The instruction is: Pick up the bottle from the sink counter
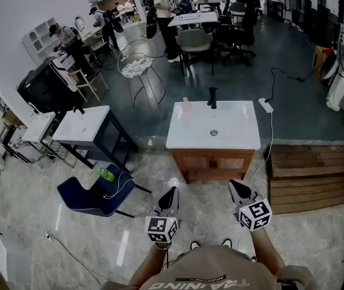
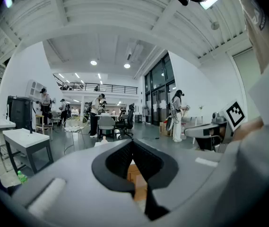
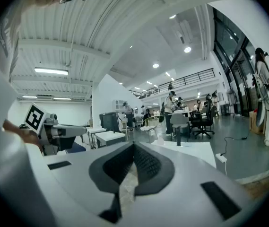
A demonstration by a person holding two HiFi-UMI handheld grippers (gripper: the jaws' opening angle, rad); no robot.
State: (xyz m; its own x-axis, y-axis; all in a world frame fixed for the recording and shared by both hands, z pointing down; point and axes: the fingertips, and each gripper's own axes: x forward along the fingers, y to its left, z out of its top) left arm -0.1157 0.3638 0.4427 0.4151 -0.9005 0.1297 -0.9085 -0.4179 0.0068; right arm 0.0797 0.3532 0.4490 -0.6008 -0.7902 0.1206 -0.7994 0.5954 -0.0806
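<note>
Straight ahead, a sink tabletop (image 1: pixel 244 135). At its back edge, the faucet (image 1: pixel 213 97); just left of the faucet, the bottle (image 1: pixel 187 106). Right of the tabletop, on the floor, a power strip (image 1: pixel 265 106); nearer on that side, wooden steps (image 1: pixel 308 177). To the left, a second sink stand (image 1: pixel 84 125), with a chair (image 1: pixel 81 198) before it and a drink bottle (image 1: pixel 106 174) at the chair's far edge. Nearest, side by side before the tabletop and apart from it, the left tool (image 1: pixel 170 193) and the right tool (image 1: pixel 237 188).

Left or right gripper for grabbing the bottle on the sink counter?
Left, likely. The bottle stands back-left on the sink counter, left of the faucet, nearer the left gripper. The right gripper would cross the faucet. Both shut.
</note>
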